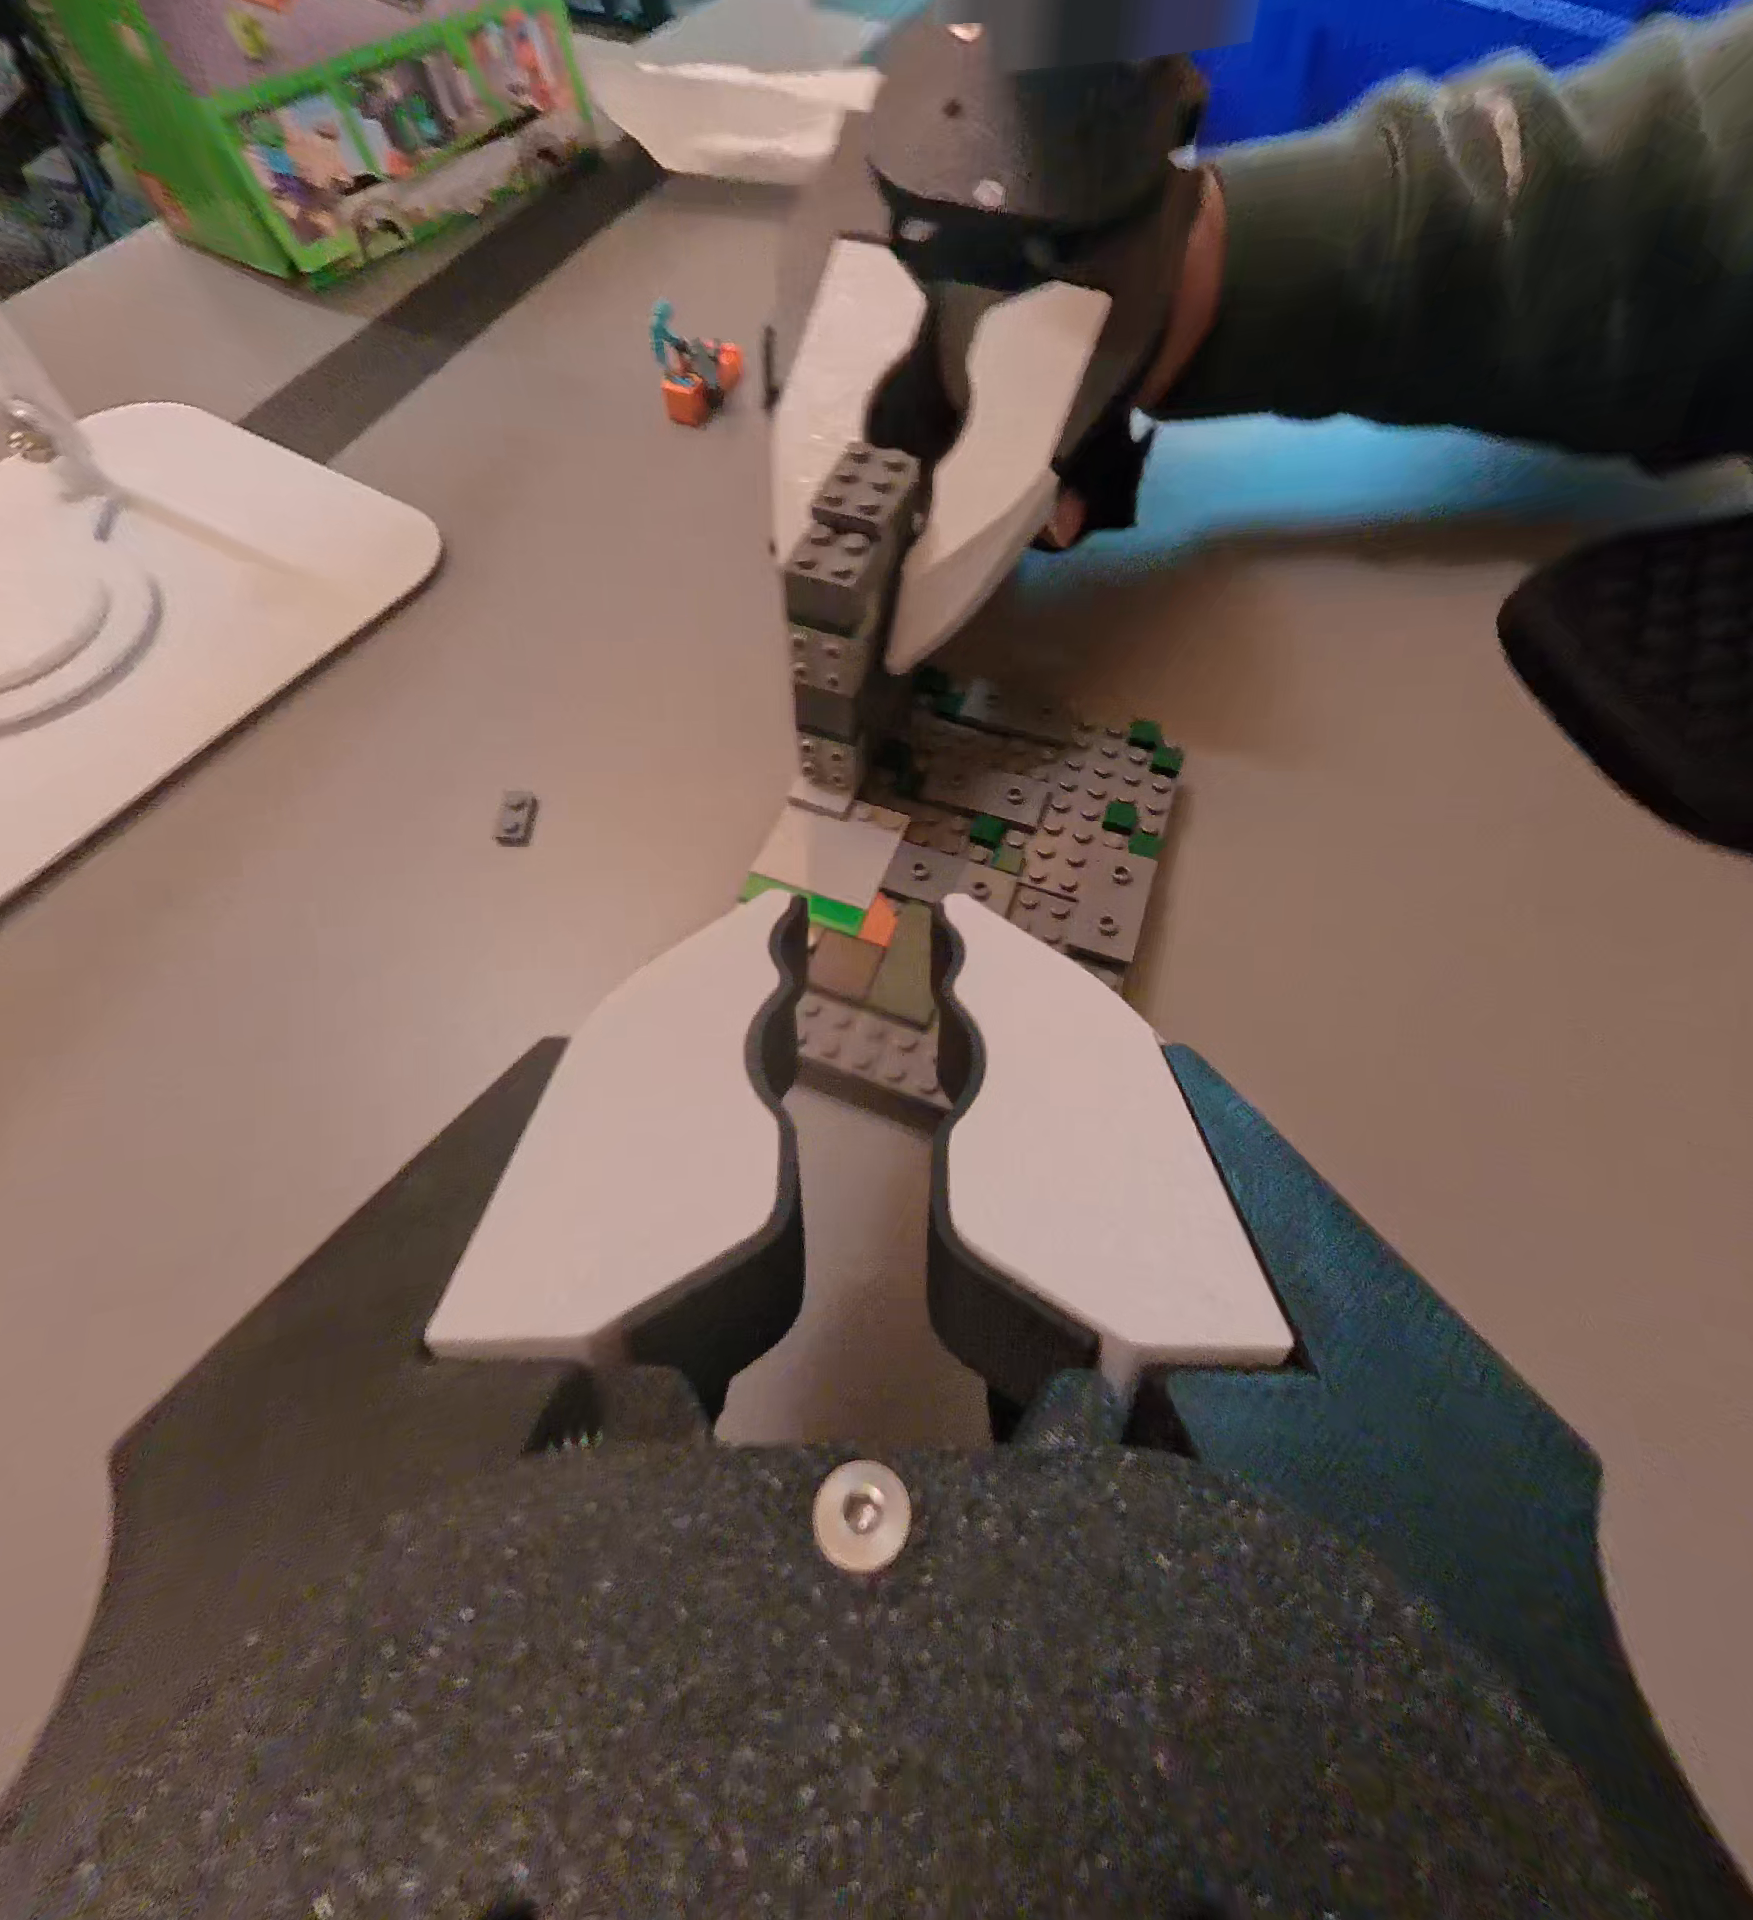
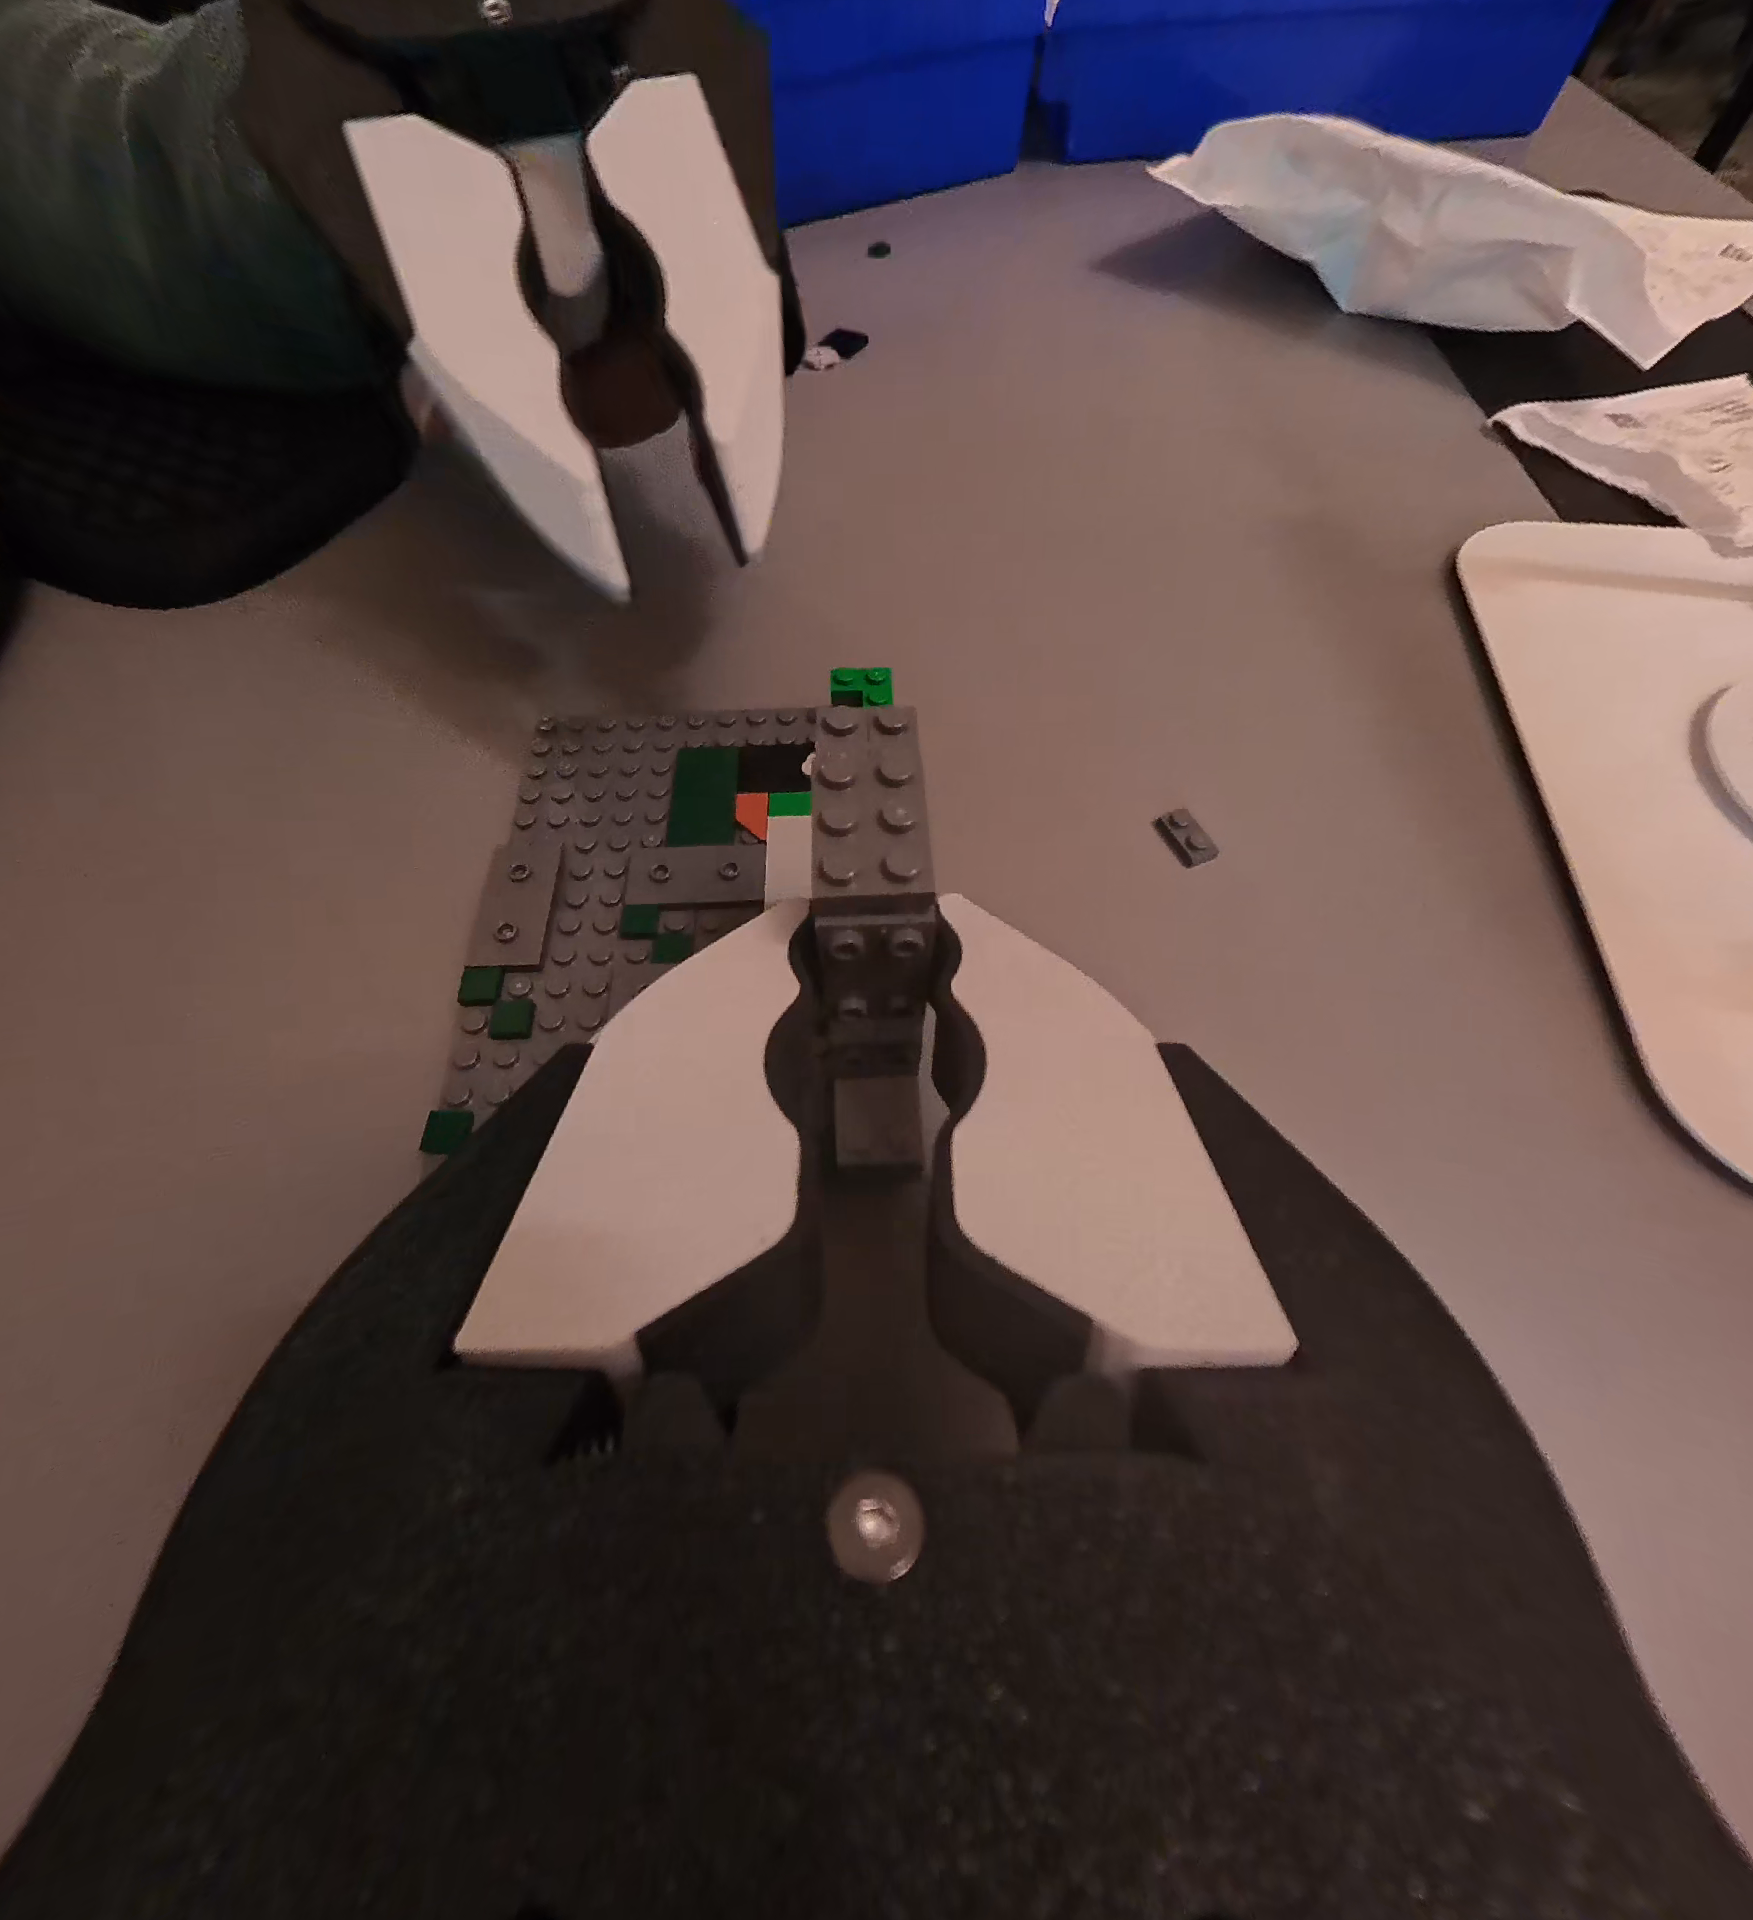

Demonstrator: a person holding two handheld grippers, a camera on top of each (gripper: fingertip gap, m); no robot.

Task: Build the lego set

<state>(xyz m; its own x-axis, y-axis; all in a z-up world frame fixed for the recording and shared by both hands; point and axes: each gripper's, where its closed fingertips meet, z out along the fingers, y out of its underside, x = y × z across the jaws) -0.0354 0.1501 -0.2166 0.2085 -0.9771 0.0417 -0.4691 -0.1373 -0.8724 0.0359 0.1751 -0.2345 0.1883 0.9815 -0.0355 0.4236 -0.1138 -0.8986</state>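
Grey brick tower (image 2: pixel 870 997) sits pinched in my right gripper (image 2: pixel 867 925), standing on the studded baseplate (image 2: pixel 581 831). My left gripper (image 1: pixel 872 914) hangs spread and empty above the baseplate's edge.

**Dim room, bent edges, some blur**

Both pictures look dim, and the right wrist view is darker. The table (image 1: pixel 560 644) bends at the edges like in a fish-eye lens. At 1 o'clock in the left wrist view, the sleeve (image 1: pixel 1474 239) is smeared. At 11 o'clock in the right wrist view, the left gripper (image 2: pixel 685 577) is blurry, with a soft shadow below.
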